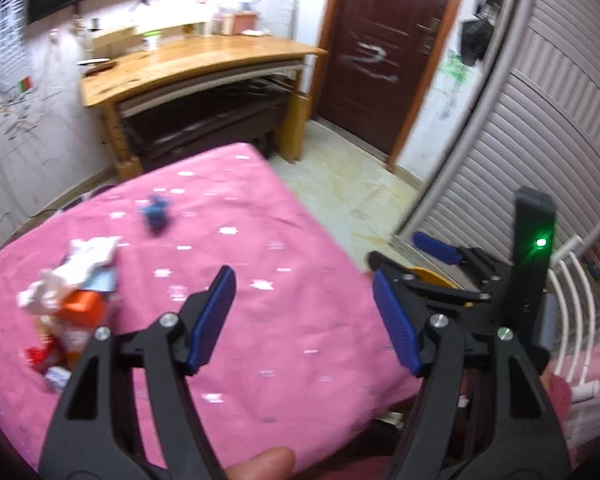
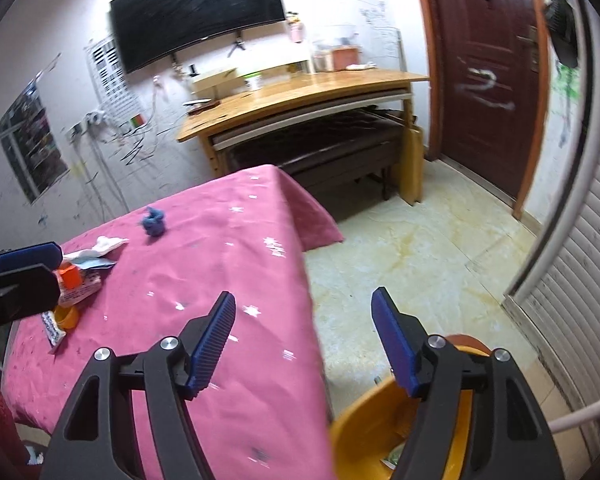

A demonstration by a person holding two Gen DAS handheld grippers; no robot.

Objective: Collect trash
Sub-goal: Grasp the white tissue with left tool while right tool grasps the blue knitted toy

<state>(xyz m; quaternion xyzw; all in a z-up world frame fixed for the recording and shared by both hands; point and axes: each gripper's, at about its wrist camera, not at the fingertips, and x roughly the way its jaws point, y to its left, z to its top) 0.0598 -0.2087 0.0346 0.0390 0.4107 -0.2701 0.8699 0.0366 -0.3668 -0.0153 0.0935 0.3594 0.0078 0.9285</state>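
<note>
A pile of trash lies on the pink tablecloth (image 1: 284,320): crumpled white tissue (image 1: 84,260), an orange carton (image 1: 82,308) and small wrappers (image 1: 48,360). A crumpled blue scrap (image 1: 156,212) lies apart, farther back. My left gripper (image 1: 304,312) is open and empty above the table, right of the pile. My right gripper (image 2: 304,340) is open and empty over the table's right edge, above an orange bin (image 2: 364,432) on the floor. The pile (image 2: 76,276) and blue scrap (image 2: 153,222) also show in the right wrist view. The right gripper (image 1: 404,260) shows in the left wrist view.
A wooden desk (image 2: 300,92) with a dark bench under it stands against the far wall. A brown door (image 2: 488,80) is at the right, beside slatted cabinet panels (image 2: 580,240). A white rail (image 1: 572,288) stands near the bin. The floor (image 2: 412,256) is pale tile.
</note>
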